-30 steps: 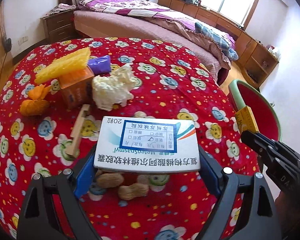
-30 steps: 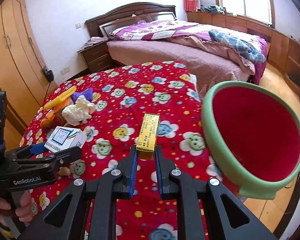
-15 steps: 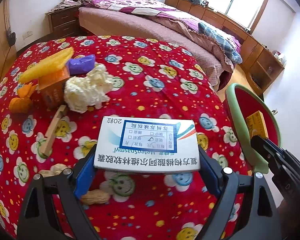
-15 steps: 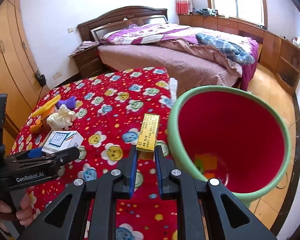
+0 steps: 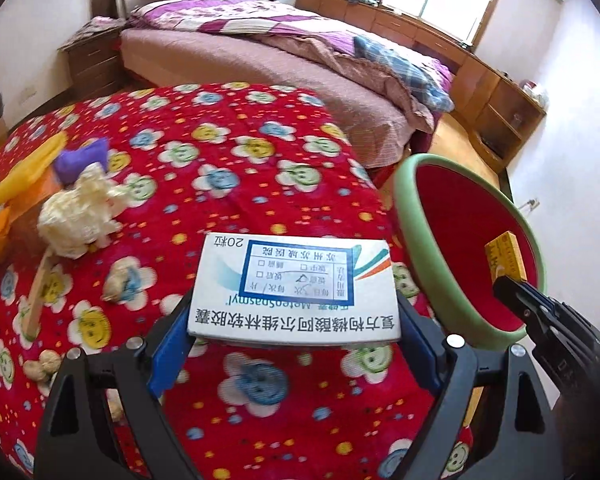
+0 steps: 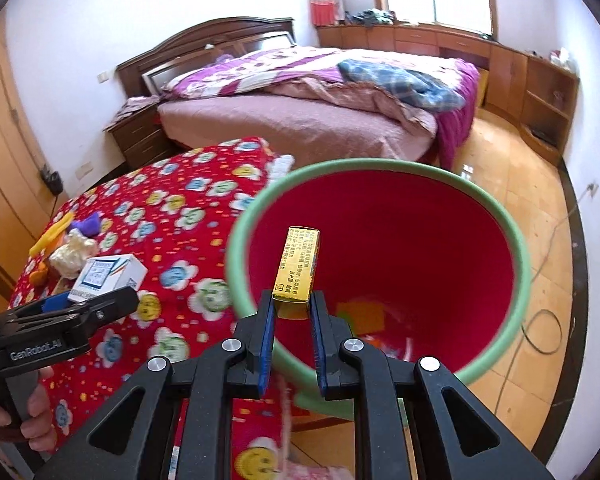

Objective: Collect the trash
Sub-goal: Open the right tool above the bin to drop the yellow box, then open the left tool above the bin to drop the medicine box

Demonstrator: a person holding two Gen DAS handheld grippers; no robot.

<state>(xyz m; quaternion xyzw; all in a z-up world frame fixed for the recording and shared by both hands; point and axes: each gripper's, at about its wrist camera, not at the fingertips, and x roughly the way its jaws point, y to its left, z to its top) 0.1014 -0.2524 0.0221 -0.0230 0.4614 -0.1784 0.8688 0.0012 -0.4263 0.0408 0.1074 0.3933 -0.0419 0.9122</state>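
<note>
Left tool clamped on white box, over red floral tabletop; label reads "MeteoSpasmyl", "20粒". "GenRobot.AI" printed on tool body. Tissue wad, peanuts lie left. Right tool pinches yellow box narrowly, above red bin; small print unreadable.

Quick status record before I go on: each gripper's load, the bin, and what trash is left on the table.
left gripper: shut on white medicine box, over the table
right gripper: shut on yellow carton, over the bin mouth
bin: red inside, green rim, scraps at bottom
left on table: crumpled tissue, purple wrapper, peanuts
</note>
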